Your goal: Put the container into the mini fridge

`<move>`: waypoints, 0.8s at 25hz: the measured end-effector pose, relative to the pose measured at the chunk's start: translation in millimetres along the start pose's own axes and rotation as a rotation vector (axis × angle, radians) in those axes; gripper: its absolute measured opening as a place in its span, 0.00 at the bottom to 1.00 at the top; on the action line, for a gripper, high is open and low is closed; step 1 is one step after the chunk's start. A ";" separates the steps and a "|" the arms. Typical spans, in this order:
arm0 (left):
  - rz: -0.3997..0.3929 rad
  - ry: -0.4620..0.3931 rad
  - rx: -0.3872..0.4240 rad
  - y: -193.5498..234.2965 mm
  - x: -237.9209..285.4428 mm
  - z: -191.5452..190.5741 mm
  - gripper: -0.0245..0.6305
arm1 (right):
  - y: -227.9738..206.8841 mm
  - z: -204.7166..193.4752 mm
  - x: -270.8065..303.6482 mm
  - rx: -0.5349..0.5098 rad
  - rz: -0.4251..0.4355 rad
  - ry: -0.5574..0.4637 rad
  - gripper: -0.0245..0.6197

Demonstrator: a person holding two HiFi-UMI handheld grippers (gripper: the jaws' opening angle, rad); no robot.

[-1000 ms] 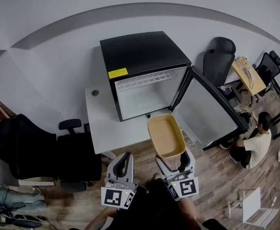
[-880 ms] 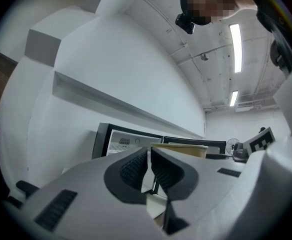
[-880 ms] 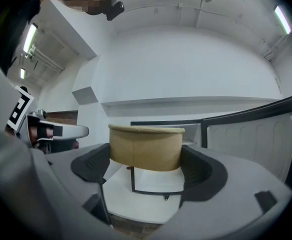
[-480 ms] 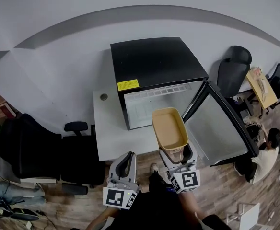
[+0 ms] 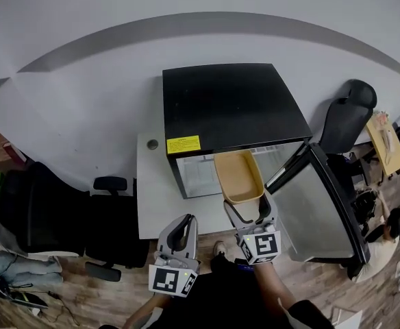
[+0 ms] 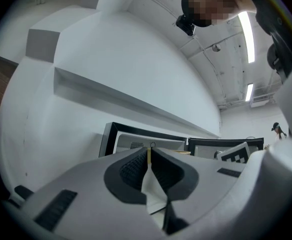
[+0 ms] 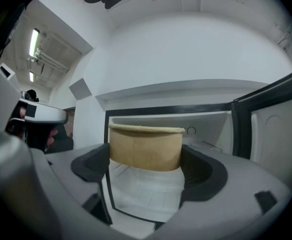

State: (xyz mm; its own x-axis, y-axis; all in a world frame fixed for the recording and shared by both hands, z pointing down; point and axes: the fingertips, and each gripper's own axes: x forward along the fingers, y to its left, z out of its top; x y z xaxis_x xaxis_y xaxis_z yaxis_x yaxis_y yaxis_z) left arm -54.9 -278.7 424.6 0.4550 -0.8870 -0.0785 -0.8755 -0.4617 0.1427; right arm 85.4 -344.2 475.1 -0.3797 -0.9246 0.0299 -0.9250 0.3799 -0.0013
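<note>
A tan paper container (image 5: 239, 177) is held level in my right gripper (image 5: 246, 211), whose jaws are shut on its near end. Its far end reaches into the open front of the black mini fridge (image 5: 227, 108). In the right gripper view the container (image 7: 145, 147) sits between the pads, with the white fridge interior (image 7: 151, 194) straight behind it. The fridge door (image 5: 327, 208) stands swung open to the right. My left gripper (image 5: 179, 235) hangs lower left of the fridge, shut on nothing; its jaws meet in the left gripper view (image 6: 149, 164).
The fridge stands on a white table (image 5: 155, 204). Black office chairs (image 5: 49, 214) are at the left and one (image 5: 347, 118) behind the door. A wood floor lies below. A yellow label (image 5: 183, 144) marks the fridge's top front edge.
My right gripper has carried the container forward, from in front of the fridge to partly inside its opening. The left gripper has kept its place beside it.
</note>
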 end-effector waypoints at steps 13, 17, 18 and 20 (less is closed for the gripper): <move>0.078 0.011 0.009 15.8 50.2 -6.3 0.08 | -37.9 -24.6 85.6 -0.001 0.020 0.052 0.75; 0.095 0.015 0.008 18.2 58.5 -8.8 0.08 | -45.8 -26.8 106.1 -0.014 0.012 0.066 0.75; 0.098 0.015 0.008 18.6 59.9 -8.9 0.08 | -46.4 -27.7 110.6 -0.020 0.011 0.075 0.75; 0.105 0.015 0.009 19.1 61.8 -8.7 0.08 | -46.5 -29.6 118.6 -0.032 0.009 0.092 0.75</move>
State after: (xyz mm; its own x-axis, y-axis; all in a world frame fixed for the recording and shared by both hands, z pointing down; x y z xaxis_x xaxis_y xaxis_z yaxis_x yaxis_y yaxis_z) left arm -42.1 -342.4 431.0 0.3635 -0.9303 -0.0483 -0.9197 -0.3666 0.1408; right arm 83.8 -470.7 508.3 -0.3837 -0.9153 0.1221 -0.9204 0.3898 0.0299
